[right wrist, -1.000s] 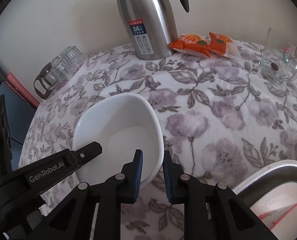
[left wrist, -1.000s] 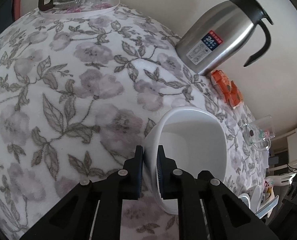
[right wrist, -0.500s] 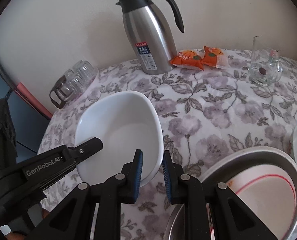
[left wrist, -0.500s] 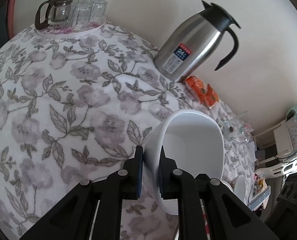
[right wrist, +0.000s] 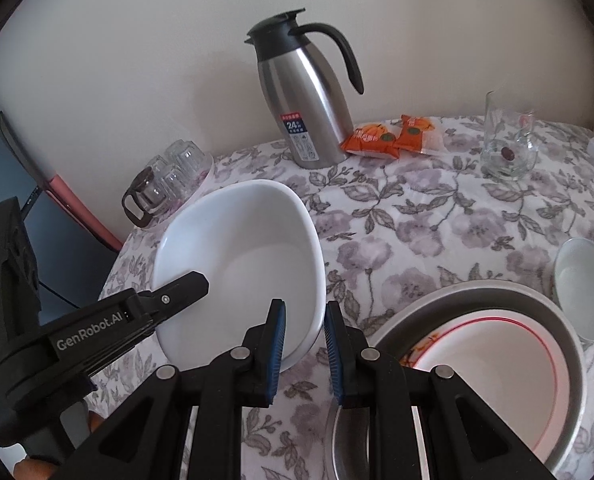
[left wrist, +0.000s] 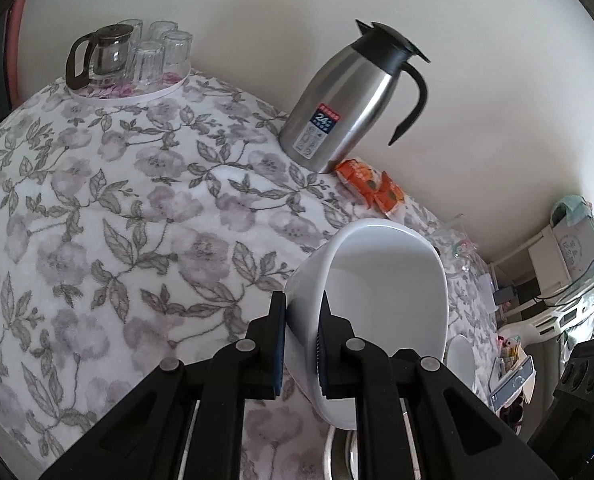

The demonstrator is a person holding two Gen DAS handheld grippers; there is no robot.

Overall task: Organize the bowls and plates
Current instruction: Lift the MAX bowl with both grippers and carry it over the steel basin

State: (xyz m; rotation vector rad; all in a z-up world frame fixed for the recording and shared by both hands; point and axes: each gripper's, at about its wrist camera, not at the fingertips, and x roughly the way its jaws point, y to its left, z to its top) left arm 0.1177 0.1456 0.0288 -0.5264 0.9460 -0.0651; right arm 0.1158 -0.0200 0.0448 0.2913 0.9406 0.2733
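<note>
A large white bowl (left wrist: pixel 385 300) (right wrist: pixel 249 264) hangs tilted above the flowered tablecloth (left wrist: pixel 97 220), held from two sides. My left gripper (left wrist: pixel 303 320) is shut on its near rim; in the right wrist view its upper finger (right wrist: pixel 177 296) lies over the bowl's left edge. The right gripper (right wrist: pixel 305 336) is shut on the bowl's right rim, with the rim between the blue pads. To the lower right stands a metal basin (right wrist: pixel 477 292) with a red-rimmed plate (right wrist: pixel 497 368) inside. A small white bowl (right wrist: pixel 581 288) (left wrist: pixel 461 356) sits beside the basin.
A steel thermos jug (right wrist: pixel 305 100) (left wrist: pixel 345 108) stands at the back by the wall, with orange snack packets (right wrist: pixel 389 136) next to it. A glass mug (right wrist: pixel 505 148) is at the back right. A tray with a glass teapot and tumblers (left wrist: pixel 129 60) occupies the far left corner.
Both grippers have risen together with the white bowl, and the table looks farther away. The basin, its plate and the small bowl have come into the right wrist view.
</note>
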